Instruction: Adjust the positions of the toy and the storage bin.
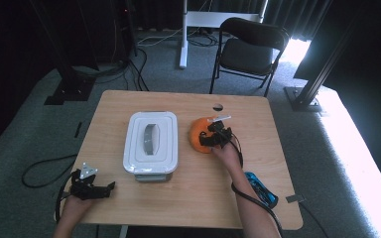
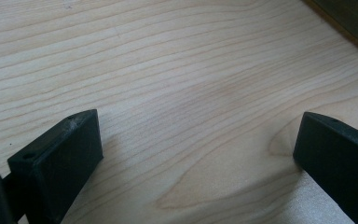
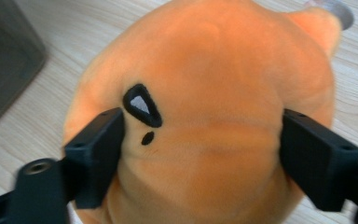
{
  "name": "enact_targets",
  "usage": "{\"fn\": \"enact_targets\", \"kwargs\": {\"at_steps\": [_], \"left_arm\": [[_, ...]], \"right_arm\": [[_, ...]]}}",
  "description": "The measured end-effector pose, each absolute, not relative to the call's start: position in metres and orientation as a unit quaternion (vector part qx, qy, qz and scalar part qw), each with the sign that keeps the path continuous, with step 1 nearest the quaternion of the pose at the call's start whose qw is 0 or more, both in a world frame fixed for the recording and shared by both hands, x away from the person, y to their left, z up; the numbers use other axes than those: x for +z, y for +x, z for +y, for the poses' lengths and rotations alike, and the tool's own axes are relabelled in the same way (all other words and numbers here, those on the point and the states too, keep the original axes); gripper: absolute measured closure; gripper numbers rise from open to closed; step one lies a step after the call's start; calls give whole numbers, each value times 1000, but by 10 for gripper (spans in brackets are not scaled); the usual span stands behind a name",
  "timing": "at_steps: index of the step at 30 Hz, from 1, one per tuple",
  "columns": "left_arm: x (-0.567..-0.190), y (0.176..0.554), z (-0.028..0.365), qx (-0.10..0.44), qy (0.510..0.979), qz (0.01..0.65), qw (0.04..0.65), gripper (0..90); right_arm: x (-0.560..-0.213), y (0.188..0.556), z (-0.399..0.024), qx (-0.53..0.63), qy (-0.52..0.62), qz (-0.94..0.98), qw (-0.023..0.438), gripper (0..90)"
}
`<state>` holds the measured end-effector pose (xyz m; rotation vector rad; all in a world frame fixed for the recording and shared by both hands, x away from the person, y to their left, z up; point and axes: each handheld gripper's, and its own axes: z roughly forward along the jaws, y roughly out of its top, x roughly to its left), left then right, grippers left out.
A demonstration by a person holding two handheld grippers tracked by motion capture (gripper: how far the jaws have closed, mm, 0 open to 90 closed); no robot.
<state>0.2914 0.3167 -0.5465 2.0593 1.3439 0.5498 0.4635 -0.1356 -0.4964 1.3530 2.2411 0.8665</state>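
An orange plush toy [image 1: 197, 135] lies on the wooden table [image 1: 188, 198], right of centre. My right gripper [image 1: 213, 138] is down on it from the near side. In the right gripper view the toy [image 3: 214, 70], with a small black eye mark, bulges between the two black jaws, and my right gripper [image 3: 200, 149] presses its sides. My left gripper [image 1: 104, 189] rests near the table's front left corner. In the left gripper view its jaws stand wide apart, so my left gripper [image 2: 198, 140] is open over bare wood.
A white lidded box [image 1: 151, 141] with a grey handle stands left of the toy. A blue object [image 1: 261, 188] lies near the front right edge. A small hole [image 1: 218, 106] marks the tabletop behind the toy. A black chair [image 1: 250, 47] stands beyond the table.
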Motion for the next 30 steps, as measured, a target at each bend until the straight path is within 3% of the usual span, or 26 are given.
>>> {"fn": "enact_targets", "kwargs": {"at_steps": [1, 2, 9, 12, 18, 30], "left_arm": [[-547, 291, 317, 208, 778, 508, 306, 15], [-547, 291, 317, 208, 778, 508, 306, 15], [-547, 291, 317, 208, 778, 508, 306, 15], [-547, 291, 317, 208, 778, 508, 306, 15], [-547, 291, 317, 208, 778, 508, 306, 15], [-547, 291, 317, 208, 778, 508, 306, 15]], "right_arm": [[-498, 465, -142, 314, 484, 795, 188, 276], [-498, 465, -142, 314, 484, 795, 188, 276], [-495, 461, -156, 338, 472, 792, 188, 547], [-492, 458, -158, 347, 470, 789, 191, 601], [-482, 454, -163, 363, 471, 780, 192, 653], [-451, 441, -202, 377, 476, 761, 228, 661]]}}
